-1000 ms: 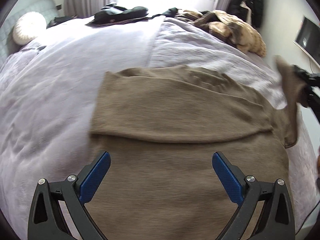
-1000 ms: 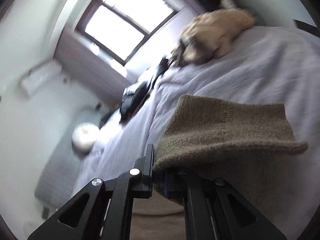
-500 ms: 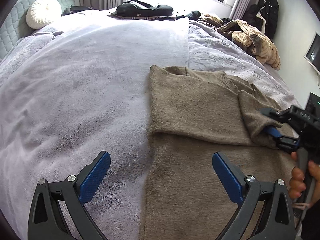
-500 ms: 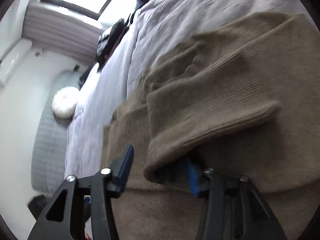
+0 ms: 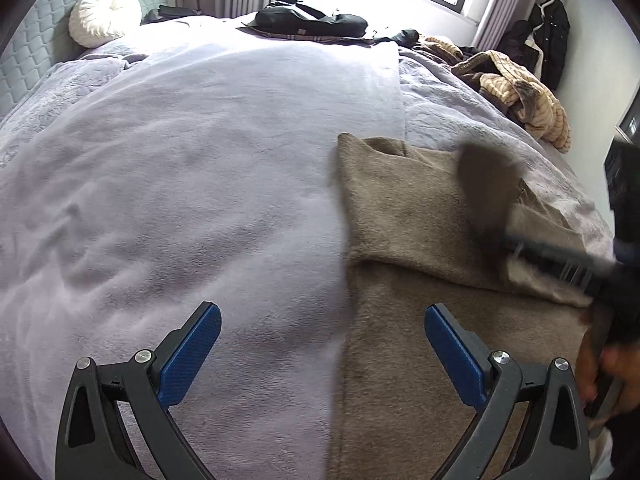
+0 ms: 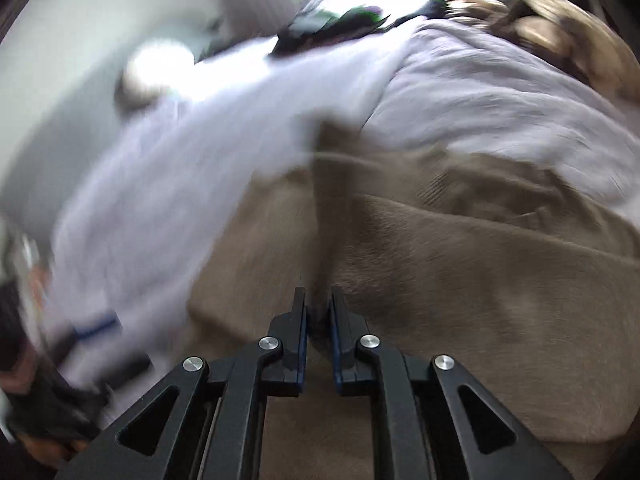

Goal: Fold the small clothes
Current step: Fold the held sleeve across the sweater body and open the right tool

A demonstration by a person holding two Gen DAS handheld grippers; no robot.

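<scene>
A brown knit sweater (image 5: 400,220) lies flat on the bed, its upper part folded down over the body. My left gripper (image 5: 322,316) hovers open over the sweater's left edge, one finger above the blanket and one above the knit, holding nothing. My right gripper (image 6: 318,300) has its jaws closing to a narrow gap, and a raised ridge of the sweater (image 6: 460,280) runs up from between the pads. In the left wrist view the right gripper (image 5: 560,256) is a blur at the right, with a dark flap of knit (image 5: 486,176) lifted in front of it.
A lilac blanket (image 5: 200,160) covers the bed. A round white pillow (image 5: 105,14) sits at the headboard, dark clothes (image 5: 312,20) by the window, and a striped tan pile (image 5: 520,92) at the far right. A person's hand (image 5: 600,376) grips the right tool.
The right gripper brought the sleeve down over the sweater, opened, then narrowed on a fold of knit and rolled. The left gripper slid left, so the sweater now sits to its right.
</scene>
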